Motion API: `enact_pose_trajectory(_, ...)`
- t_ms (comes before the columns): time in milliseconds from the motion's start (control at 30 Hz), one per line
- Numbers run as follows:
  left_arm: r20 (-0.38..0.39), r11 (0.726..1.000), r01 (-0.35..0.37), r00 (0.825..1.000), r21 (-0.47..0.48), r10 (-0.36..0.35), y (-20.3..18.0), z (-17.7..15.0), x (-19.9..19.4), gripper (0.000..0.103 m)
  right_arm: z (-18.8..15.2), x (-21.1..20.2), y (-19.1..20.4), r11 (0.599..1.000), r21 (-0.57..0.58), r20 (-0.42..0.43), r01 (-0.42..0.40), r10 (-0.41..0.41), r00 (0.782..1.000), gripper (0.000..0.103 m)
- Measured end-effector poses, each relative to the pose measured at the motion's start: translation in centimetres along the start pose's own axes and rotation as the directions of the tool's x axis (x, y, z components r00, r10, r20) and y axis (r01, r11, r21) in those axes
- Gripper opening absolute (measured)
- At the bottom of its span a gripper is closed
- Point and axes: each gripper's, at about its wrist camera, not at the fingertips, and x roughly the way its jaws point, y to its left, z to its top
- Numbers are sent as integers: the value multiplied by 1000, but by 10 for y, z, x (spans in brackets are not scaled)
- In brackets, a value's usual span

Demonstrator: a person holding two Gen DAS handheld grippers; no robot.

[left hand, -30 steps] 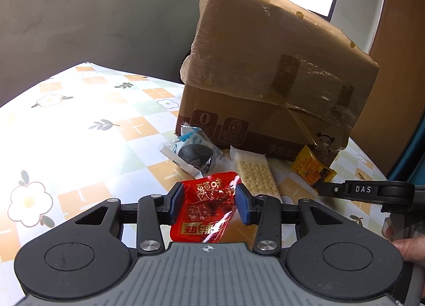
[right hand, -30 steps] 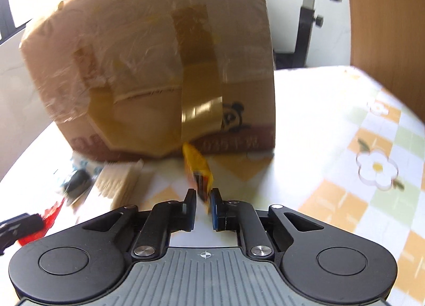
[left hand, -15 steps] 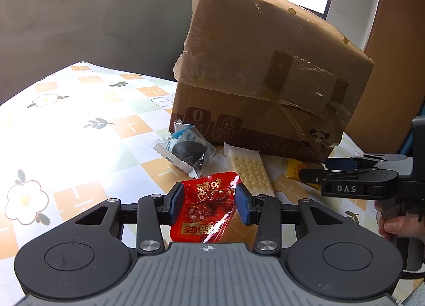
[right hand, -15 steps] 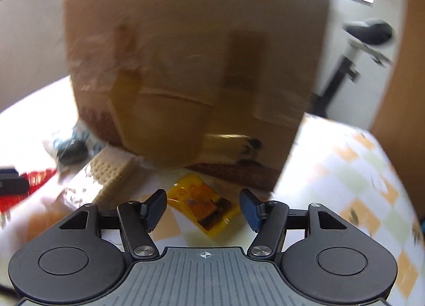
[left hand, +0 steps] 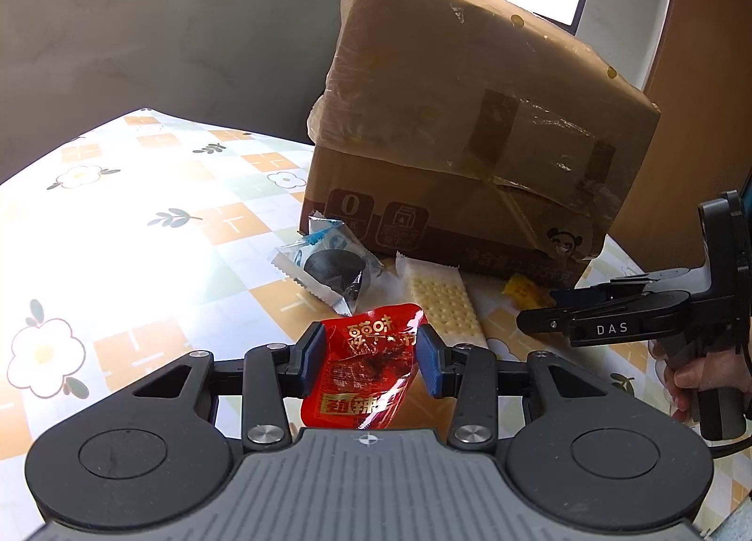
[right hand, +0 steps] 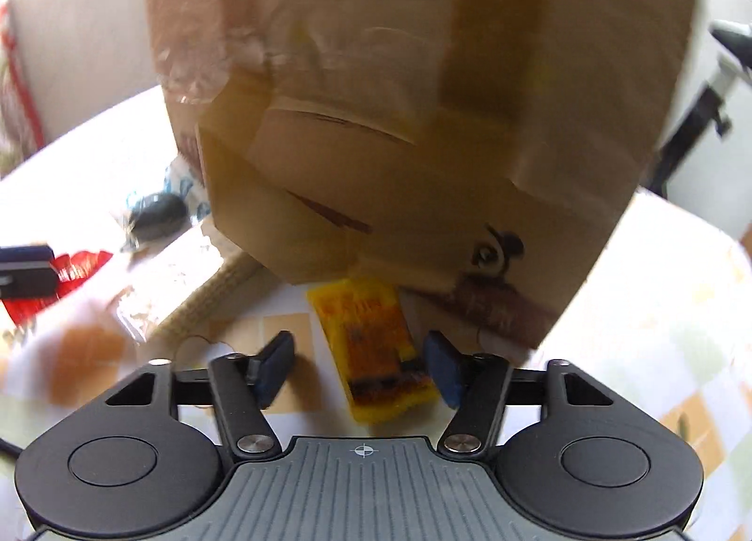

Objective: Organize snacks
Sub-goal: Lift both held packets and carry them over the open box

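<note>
**Left tool gripping a red packet, right tool closing around a yellow one**

Left tool (left hand: 370, 364) is clamping a red snack packet (left hand: 364, 369) between its blue pads, holding it just above the tabletop (left hand: 141, 259) at the near edge of the snack pile. Beyond it, a clear wrapper with a dark round biscuit (left hand: 331, 266) is lying to the far left, touching the foot of a taped cardboard box (left hand: 470, 141). Just right of that wrapper, a pale cracker pack (left hand: 444, 299) is lying lengthwise, its far end reaching toward the box.

Right tool (right hand: 359, 364) is pointing steeply down at a yellow snack packet (right hand: 371, 343), which is lying flat on the tabletop close to the box's near corner. Its jaws have just been closing and are standing apart on either side of the packet; the right pad is sitting right at the packet's edge, while the left pad is showing a clear gap, so the packet is between the jaws without being pinched. The right wrist view is blurred, so finer contact is hard to judge.

In the left wrist view, the right tool is reaching in from the right, held by a hand (left hand: 695, 376), with its tips over the yellow packet near the box.
</note>
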Motion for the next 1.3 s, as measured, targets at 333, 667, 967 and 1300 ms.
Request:
enact_pose_trajectory(333, 21, 1000, 13, 1000, 19, -13, -6, 1, -8, 44, -33, -33, 15, 994, 105, 65, -17, 10, 998, 32)
enact_pose_trajectory(667, 82, 997, 25, 996, 76, -31, -17, 12, -24, 44, -49, -80, 8, 977, 209, 166, -40, 5, 986, 31)
enact_pose_trajectory(967, 247, 991, 43, 966, 130, -74, -32, 71, -52, 44, 2, -146, 0, 987, 148, 366, -65, 6, 931, 31)
enact_pose_trajectory(1300, 367, 973, 82, 916, 214, -158, -72, 187, -44, 44, 113, -160, -31, 991, 131, 444, -17, -43, 895, 31)
